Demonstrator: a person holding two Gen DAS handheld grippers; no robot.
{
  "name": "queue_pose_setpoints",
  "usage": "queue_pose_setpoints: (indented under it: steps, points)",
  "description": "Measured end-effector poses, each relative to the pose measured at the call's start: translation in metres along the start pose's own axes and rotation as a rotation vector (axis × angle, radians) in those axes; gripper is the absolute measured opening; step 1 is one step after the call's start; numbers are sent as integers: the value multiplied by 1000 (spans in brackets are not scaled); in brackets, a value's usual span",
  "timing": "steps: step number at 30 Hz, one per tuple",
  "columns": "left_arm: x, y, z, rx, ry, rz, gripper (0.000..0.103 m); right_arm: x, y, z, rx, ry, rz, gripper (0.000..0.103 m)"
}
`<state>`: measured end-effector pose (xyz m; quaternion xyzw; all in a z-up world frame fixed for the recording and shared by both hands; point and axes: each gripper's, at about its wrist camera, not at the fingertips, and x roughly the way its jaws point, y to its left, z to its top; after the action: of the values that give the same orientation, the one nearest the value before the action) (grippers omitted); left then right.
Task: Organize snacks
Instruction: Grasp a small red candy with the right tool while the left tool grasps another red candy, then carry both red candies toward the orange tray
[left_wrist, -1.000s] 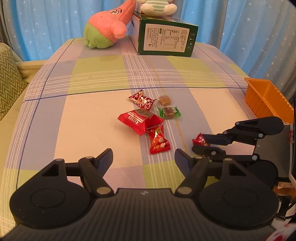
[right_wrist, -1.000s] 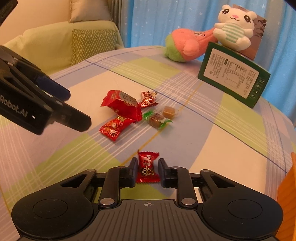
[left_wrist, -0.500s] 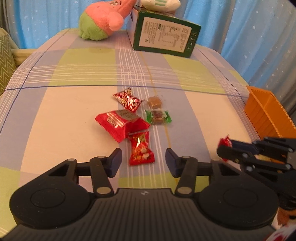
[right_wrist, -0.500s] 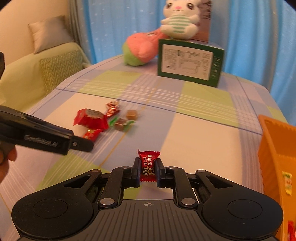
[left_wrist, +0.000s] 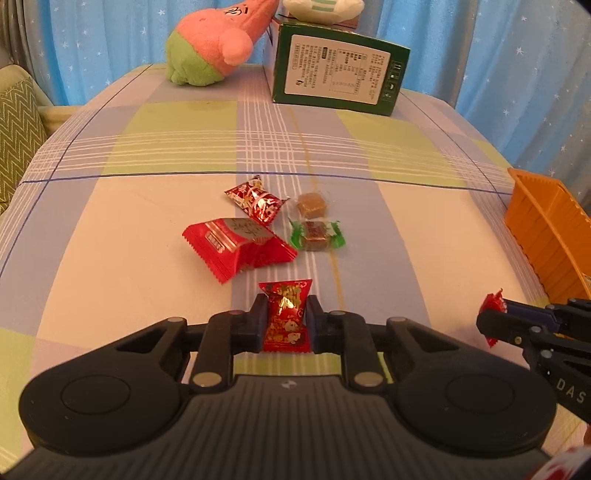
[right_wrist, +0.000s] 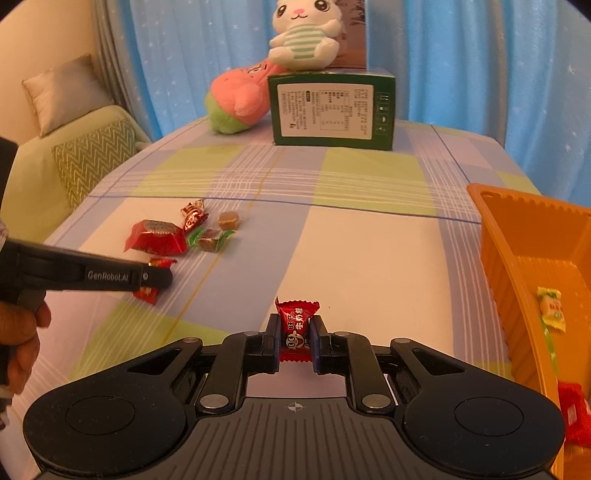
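Where the left wrist view looks down, the left gripper (left_wrist: 285, 320) pinches a red gold-printed candy (left_wrist: 286, 317) on the checked tablecloth (left_wrist: 110, 240); four loose snacks (left_wrist: 258, 229) lie just beyond, the orange bin (left_wrist: 546, 236) at right. Right wrist view: right gripper (right_wrist: 295, 341) clamps a red milk candy (right_wrist: 296, 325). The bin holds a yellow packet (right_wrist: 551, 308) and red wrappers (right_wrist: 574, 413).

Left claw (left_wrist: 284, 319) now closed around red-and-gold candy (left_wrist: 286, 317), previously open.
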<state>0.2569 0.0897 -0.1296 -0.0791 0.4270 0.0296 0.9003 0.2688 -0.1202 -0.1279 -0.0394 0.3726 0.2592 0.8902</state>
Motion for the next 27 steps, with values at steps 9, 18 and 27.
queue_pose_setpoints:
  steps: [9,18,27]
  points:
    - [-55,-31,-17,-2,-19,-51,19,-45,3,-7,95,-25,-17,16]
    - [-115,-64,-28,19,-59,-98,19,-109,2,-14,137,-62,-50,16]
    - [-153,-92,-40,63,-82,-125,19,-163,-11,-28,177,-92,-104,16]
